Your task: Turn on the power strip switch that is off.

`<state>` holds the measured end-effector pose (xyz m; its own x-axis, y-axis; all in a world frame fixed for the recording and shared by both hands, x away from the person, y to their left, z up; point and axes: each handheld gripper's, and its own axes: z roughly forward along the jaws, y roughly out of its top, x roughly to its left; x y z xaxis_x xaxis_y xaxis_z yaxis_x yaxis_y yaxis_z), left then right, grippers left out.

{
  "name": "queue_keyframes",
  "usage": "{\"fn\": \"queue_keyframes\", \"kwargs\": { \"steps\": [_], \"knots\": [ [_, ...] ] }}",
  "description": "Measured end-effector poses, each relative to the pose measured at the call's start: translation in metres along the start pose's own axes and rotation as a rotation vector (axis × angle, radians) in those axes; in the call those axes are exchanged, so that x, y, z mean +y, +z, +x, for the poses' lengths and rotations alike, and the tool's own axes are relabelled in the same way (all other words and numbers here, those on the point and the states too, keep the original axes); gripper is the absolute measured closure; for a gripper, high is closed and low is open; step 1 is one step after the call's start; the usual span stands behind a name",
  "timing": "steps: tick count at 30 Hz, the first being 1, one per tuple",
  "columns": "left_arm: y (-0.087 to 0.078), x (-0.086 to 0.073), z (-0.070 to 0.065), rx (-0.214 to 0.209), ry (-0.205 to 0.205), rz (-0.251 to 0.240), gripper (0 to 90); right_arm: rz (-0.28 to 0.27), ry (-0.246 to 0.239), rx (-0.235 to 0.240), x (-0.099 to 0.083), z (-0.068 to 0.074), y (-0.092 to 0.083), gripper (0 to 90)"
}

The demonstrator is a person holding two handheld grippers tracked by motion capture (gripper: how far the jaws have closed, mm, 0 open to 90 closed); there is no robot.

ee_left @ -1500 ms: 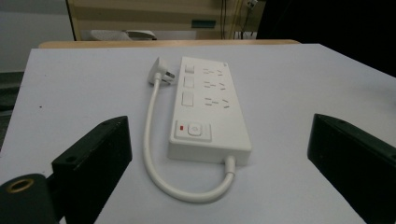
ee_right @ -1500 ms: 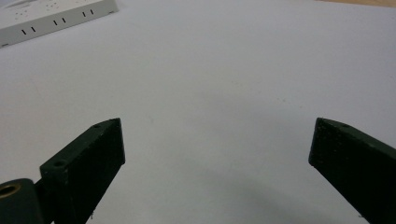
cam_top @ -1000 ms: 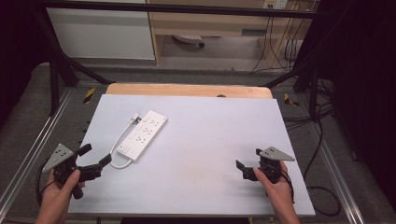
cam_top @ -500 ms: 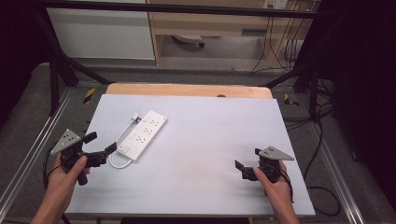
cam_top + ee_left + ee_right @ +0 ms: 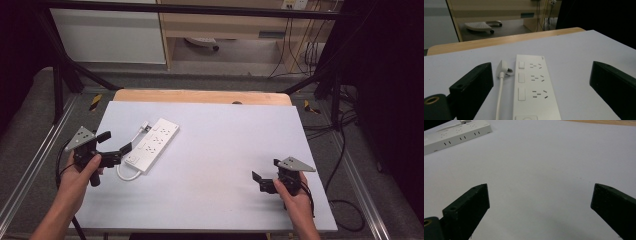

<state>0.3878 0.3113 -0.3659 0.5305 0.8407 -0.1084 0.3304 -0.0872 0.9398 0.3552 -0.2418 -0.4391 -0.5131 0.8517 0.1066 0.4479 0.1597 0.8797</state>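
A white power strip (image 5: 152, 144) lies slanted on the left half of the white tabletop (image 5: 225, 130), its white plug (image 5: 145, 126) at the far end and its cable (image 5: 125, 173) looped at the near end. My left gripper (image 5: 115, 141) is open, its jaws pointing at the strip's near end from the left. In the left gripper view the strip (image 5: 534, 92) and the plug (image 5: 505, 71) lie between the wide-apart jaws. My right gripper (image 5: 265, 170) stands open over bare table at the near right, nothing between its jaws. The strip (image 5: 454, 135) lies far off at the top left of the right gripper view.
A wooden table edge (image 5: 200, 96) runs behind the white top. Metal frame rails (image 5: 30, 165) flank the table on both sides. Cables (image 5: 345, 205) trail on the floor at the right. A cabinet and desk stand beyond the table.
My left gripper has moved forward and to the right, up to the power strip's near end. The right gripper has barely shifted.
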Motion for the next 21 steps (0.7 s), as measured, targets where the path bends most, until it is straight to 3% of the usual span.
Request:
{"fn": "queue_keyframes", "kwargs": {
  "steps": [21],
  "knots": [
    [0.047, 0.023, 0.001, -0.009, 0.036, 0.001, 5.4, -0.006, 0.0, 0.007, 0.001, 0.0, 0.001, 2.2]
  ]
}}
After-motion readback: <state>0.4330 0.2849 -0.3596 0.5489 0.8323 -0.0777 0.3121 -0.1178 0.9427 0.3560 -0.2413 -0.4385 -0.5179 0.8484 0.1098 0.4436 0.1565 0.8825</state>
